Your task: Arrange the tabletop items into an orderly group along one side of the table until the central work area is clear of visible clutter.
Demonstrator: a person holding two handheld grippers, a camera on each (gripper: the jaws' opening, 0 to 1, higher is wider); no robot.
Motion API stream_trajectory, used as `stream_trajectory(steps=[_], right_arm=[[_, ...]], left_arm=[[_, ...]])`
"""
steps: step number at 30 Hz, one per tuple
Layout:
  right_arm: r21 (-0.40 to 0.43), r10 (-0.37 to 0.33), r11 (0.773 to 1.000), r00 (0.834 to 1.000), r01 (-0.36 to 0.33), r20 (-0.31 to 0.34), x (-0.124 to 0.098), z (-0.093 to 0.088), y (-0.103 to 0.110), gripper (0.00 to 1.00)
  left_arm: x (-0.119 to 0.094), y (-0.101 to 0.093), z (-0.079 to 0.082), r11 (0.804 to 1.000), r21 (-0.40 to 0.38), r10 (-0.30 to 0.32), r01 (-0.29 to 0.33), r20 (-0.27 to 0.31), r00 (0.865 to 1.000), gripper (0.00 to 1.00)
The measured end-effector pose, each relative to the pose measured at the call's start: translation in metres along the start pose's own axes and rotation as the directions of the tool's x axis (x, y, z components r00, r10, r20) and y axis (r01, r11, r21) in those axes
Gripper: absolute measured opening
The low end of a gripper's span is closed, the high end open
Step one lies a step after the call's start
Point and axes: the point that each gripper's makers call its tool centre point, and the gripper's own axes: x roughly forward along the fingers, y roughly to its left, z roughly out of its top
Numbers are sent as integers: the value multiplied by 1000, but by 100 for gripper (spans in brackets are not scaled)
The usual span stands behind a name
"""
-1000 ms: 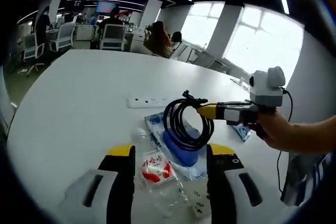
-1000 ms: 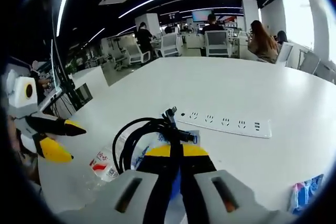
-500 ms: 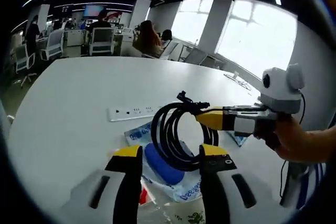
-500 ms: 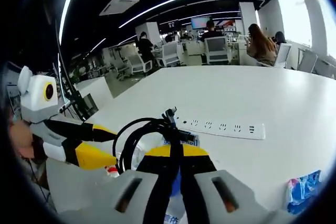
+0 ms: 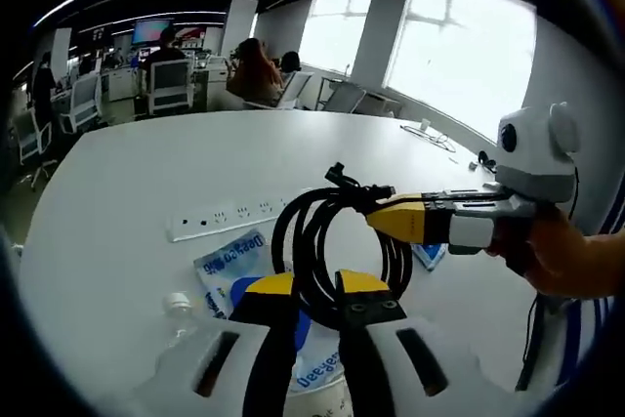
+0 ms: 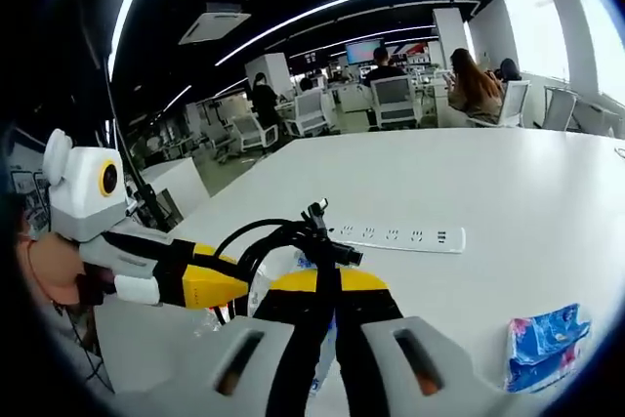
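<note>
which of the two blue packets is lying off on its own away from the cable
The small blue packet lying alone on the table. The larger blue-and-white packet lies under the black cable coil, which both claws grip.

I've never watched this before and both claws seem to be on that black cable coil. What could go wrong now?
The cable coil hangs between the right gripper and left gripper; loops could slip loose or snag. It hangs over the blue-printed packet and near the power strip, so a swing might knock them.
</note>
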Motion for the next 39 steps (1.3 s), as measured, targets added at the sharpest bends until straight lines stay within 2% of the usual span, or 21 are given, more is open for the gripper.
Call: stream_trajectory(steps=[2,9,22,29,39], right_arm=[[9,-7,1000,1000,7,-2,-9,-2,-7,0],[32,-50,998,999,50,1,-44,-11,-35,1],[85,-115,990,993,115,-4,-103,-24,-82,1],[119,-144,982,989,146,-30,-134,-38,-108,1],[163,-174,969,981,186,-81,-170,-66,-139,2]], left_arm=[[4,-10,-1,1000,24,-5,5,-14,1000,10],[17,-55,-2,998,35,-50,51,-29,998,8],[40,-121,-3,992,45,-117,120,-51,992,7],[56,-161,-11,985,53,-160,164,-80,984,6],[74,-204,-31,977,47,-199,207,-137,970,6]])
